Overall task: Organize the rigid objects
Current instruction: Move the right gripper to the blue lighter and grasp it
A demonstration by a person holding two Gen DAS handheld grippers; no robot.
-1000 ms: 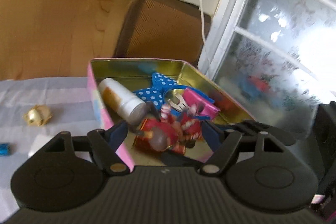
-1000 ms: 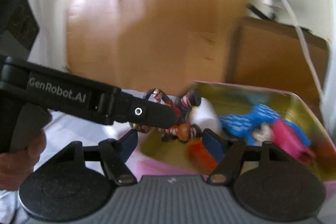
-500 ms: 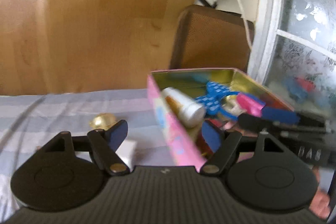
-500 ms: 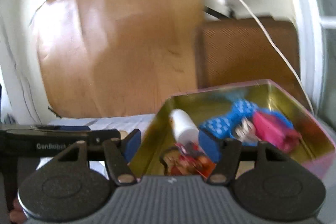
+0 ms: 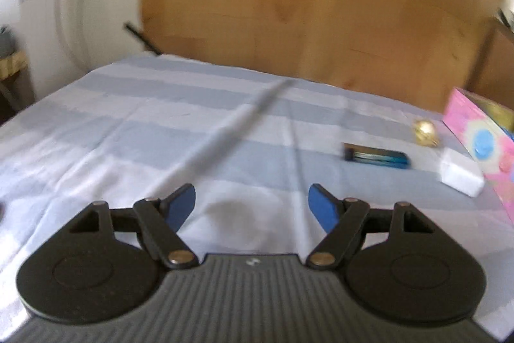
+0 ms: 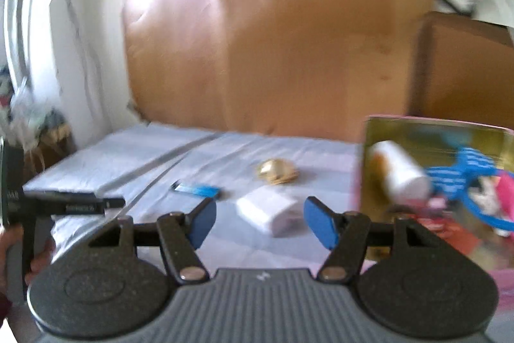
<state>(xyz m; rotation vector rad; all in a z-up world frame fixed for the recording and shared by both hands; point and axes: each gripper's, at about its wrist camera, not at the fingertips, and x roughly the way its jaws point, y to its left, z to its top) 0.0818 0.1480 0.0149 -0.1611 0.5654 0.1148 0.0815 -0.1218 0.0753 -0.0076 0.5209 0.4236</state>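
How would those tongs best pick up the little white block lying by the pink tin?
Probably across the white block's two long sides, coming down from above with the right tongs. It lies flat on the cloth, low and box-shaped, and the pink tin crowds its right side.

Soft daylight is filling both views, and nothing is looking dim. In the right wrist view a pale glare is washing over the wooden board at ten o'clock. Motion blur is smearing both pictures, heaviest toward three o'clock, where the contents of the tin are streaking. Fisheye distortion is bowing the edges, and dark corners are showing at the right wrist view's rim. A faint shadow is lying on the striped cloth near six o'clock.
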